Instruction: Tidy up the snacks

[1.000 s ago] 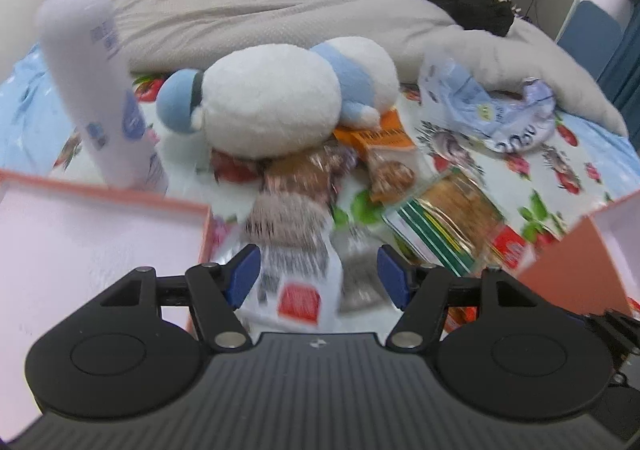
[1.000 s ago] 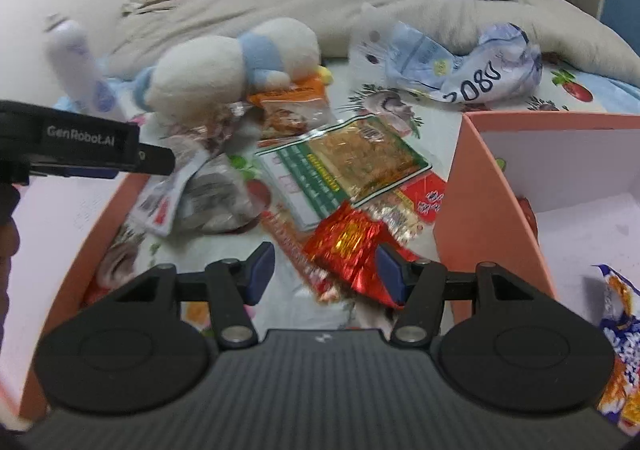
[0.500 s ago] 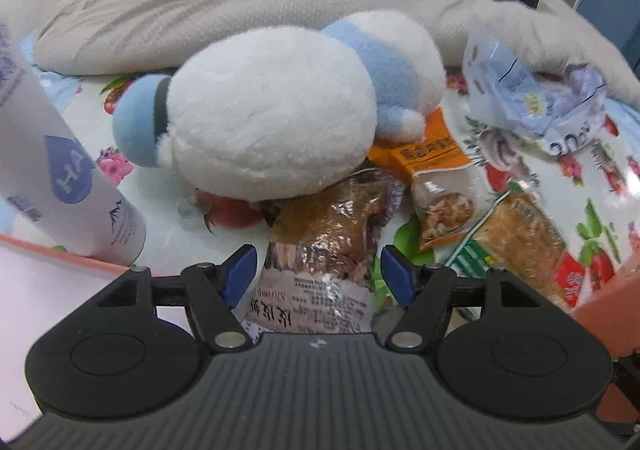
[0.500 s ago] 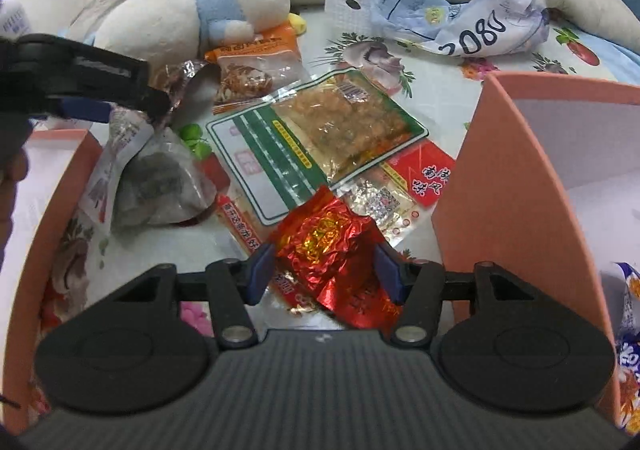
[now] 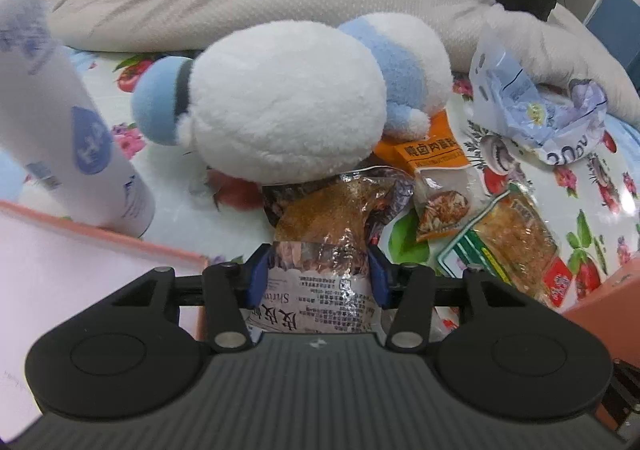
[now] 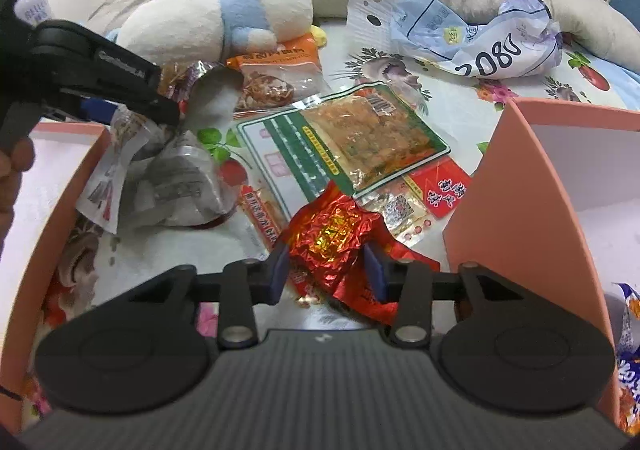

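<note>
My left gripper (image 5: 316,278) points down at a brown snack bag (image 5: 320,218) with a white printed label. Its jaws are closing, and both blue pads press on the bag's sides. The right wrist view shows the same left gripper (image 6: 168,94) with the crinkled bag (image 6: 120,154) hanging from it by the left box. My right gripper (image 6: 327,272) is over a red foil packet (image 6: 332,238). Its jaws are closing too, with the crumpled packet pinched between the pads.
A white and blue plush toy (image 5: 288,102) lies just behind the brown bag, beside a white spray bottle (image 5: 72,138). Pink boxes stand left (image 5: 80,270) and right (image 6: 540,190). A green-bordered pack (image 6: 348,142), an orange pack (image 6: 276,70) and a crumpled plastic bag (image 6: 480,38) lie on the flowered sheet.
My left gripper moved forward and down toward the plush toy, and its jaws narrowed onto the brown bag. The right jaws narrowed onto the red foil packet, which bunched up.
</note>
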Tool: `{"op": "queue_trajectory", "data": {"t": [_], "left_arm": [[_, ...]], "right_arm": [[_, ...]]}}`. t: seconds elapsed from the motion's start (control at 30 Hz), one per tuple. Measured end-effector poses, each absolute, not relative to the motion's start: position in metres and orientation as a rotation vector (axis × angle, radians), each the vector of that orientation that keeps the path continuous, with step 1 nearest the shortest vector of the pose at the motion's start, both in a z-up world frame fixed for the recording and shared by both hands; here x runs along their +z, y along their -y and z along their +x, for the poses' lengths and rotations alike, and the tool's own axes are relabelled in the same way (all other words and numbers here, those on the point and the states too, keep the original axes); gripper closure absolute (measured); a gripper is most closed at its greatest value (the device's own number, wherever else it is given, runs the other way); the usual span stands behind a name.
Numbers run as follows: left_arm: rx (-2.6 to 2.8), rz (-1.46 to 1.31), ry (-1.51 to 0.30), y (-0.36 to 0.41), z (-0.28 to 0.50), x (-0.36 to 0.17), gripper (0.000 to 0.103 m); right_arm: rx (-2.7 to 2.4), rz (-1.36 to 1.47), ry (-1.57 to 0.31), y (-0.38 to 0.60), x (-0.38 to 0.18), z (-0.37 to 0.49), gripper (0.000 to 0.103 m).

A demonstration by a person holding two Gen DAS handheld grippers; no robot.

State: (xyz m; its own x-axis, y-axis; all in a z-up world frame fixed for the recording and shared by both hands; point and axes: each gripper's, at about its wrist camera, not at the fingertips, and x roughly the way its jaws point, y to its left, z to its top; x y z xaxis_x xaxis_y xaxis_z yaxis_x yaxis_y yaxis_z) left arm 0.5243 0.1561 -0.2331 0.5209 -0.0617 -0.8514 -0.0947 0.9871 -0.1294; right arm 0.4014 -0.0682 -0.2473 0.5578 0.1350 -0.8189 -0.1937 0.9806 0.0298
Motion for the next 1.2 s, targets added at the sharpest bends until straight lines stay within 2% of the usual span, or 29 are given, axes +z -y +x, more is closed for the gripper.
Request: {"op": "queue_trajectory", "data": {"t": [0.53, 1.2], "left_arm": [[0.049, -0.229, -0.978, -0.14, 0.403, -0.178, 0.048], [0.086, -0.268, -0.813, -0.102, 0.215, -0.108, 0.048]], "right_arm": [[0.286, -0.059, -0.869, 0.079, -0.199, 0.328, 0.061], [0.371, -0.048, -0.624, 0.103, -0.133, 0.186, 0.062]]}}
